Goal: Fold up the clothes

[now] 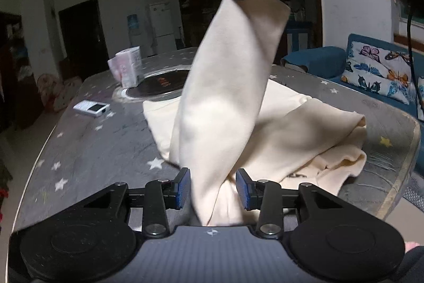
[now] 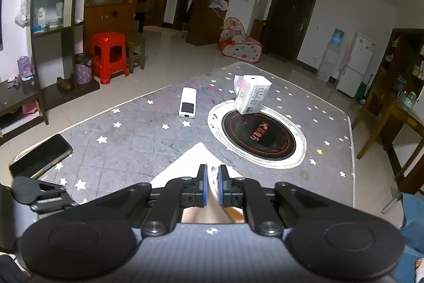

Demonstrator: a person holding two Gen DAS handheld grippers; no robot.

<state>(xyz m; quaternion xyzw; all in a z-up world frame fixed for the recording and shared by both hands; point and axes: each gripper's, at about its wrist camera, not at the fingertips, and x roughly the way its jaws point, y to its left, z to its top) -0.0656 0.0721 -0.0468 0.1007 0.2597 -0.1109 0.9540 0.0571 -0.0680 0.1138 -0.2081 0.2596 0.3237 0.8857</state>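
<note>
Left wrist view: cream garment (image 1: pixel 225 86) was held stretched above table (image 1: pixel 92 139), right gripper (image 2: pixel 212 186) clamped on far corner, left gripper (image 1: pixel 213 187) parted around near end, likely for folding.

Right tongs (image 2: pixel 212 186) closed on cream cloth (image 2: pixel 182 169) above the star-patterned bench (image 2: pixel 127 134). White remote (image 2: pixel 188 103), tissue pack (image 2: pixel 251 93) and dark phone (image 2: pixel 41 156) lie apart.

Left tool (image 1: pixel 213 187) agape; right tool (image 2: pixel 211 184) clamped.
</note>
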